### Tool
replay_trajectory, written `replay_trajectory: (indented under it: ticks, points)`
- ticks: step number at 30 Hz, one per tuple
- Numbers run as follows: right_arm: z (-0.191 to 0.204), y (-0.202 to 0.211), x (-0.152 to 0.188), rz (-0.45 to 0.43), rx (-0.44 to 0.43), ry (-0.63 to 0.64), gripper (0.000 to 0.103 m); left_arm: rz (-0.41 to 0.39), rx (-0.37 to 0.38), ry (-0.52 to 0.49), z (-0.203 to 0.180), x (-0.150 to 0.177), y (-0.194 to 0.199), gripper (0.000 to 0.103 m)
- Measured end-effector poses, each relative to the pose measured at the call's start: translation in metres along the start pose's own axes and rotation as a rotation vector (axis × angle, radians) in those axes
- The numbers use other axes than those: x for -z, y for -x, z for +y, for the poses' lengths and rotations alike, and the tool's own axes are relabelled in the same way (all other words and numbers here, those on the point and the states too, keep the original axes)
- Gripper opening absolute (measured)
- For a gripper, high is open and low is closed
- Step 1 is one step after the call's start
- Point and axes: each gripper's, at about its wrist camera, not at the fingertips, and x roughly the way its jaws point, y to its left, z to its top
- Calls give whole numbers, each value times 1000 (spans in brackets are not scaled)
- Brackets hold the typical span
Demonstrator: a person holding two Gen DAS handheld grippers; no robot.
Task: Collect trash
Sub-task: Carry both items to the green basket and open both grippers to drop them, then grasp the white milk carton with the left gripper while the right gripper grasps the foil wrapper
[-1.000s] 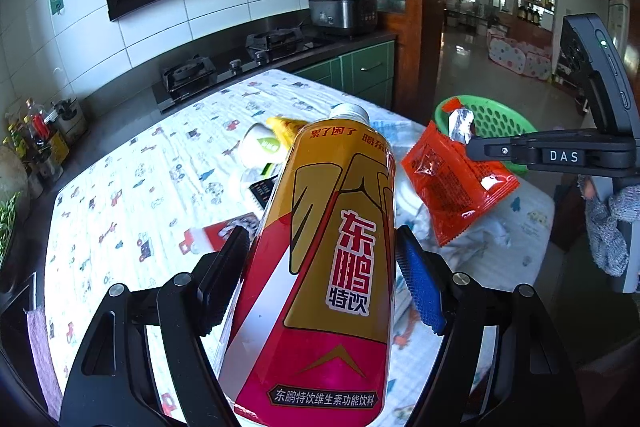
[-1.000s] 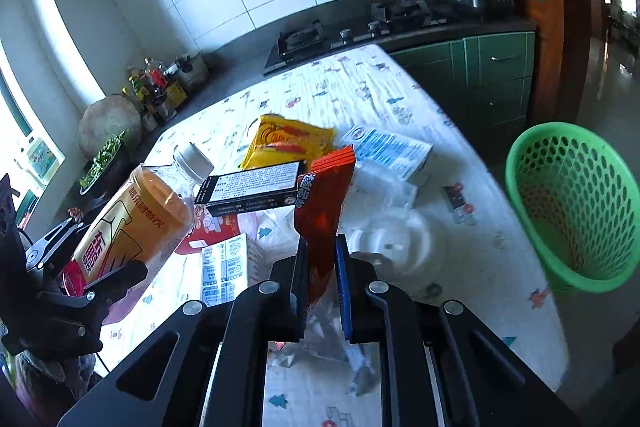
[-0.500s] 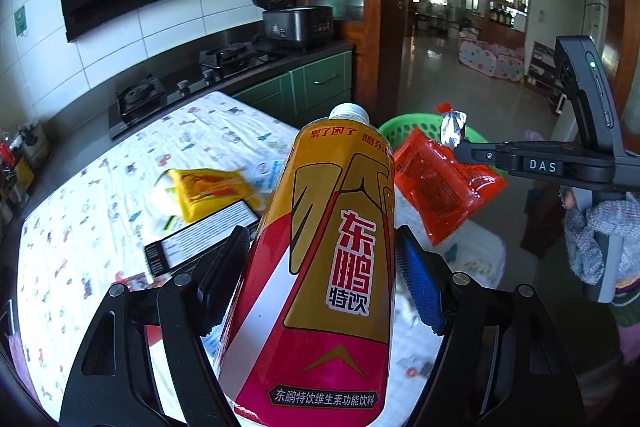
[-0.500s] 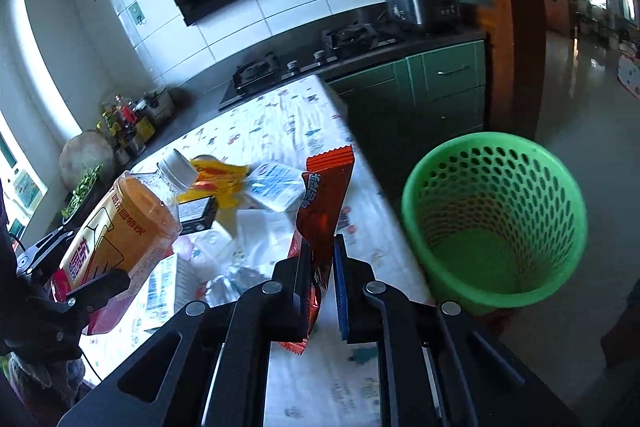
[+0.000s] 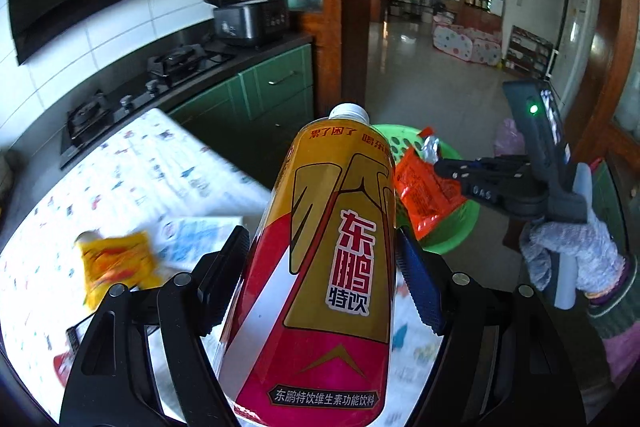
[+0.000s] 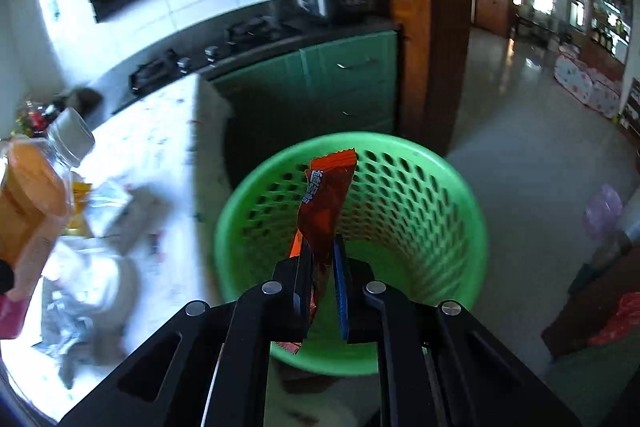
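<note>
My left gripper (image 5: 320,259) is shut on a yellow and red drink bottle (image 5: 332,267) with a white cap, held above the table edge. The bottle also shows at the left of the right wrist view (image 6: 32,203). My right gripper (image 6: 322,259) is shut on a red snack wrapper (image 6: 324,203) and holds it over the open mouth of the green mesh basket (image 6: 432,195). From the left wrist view the wrapper (image 5: 424,195) hangs over the basket (image 5: 460,223), with the right gripper (image 5: 444,167) beside it.
The patterned tablecloth (image 5: 132,179) carries a yellow packet (image 5: 116,263), a blue and white packet (image 5: 196,235) and crumpled plastic (image 6: 88,267). Green cabinets (image 6: 348,79) and a stove counter (image 5: 152,87) stand behind. A tiled floor (image 6: 532,163) lies to the right of the basket.
Both grippers swung right, away from the table. The right gripper carried the wrapper from beside the basket to over its mouth. The left gripper followed with the bottle toward the basket.
</note>
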Motion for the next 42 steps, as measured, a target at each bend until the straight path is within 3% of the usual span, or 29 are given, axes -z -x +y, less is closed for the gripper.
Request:
replay_trajectory:
  ticks: [7,12,15,21,33,38,42]
  points:
    - [-42,-38,0,37,20,-64,14,56,50,19,-20,-30,-51,73]
    - [-57,-45,2,27,10,-88,42,87,89,40,-34,-44,-81,73]
    - [-61,-41,6,14,19,-96,44,102,104,36,-43,-50,-98,73]
    - [-72,-22,14,-28,35,-93,58,140,116,20,-68,-60,-132,73]
    - [-93,-3,33,-76,60,-76,67,227,124,16,-93,-65,-190,74]
    - [-93,1,41,-80,73,-75,67,193,110,15,-87,-65,-184,79]
    - [-85,13,47,-85,56,-83,67,151,93,12,-80,-62,-156,79]
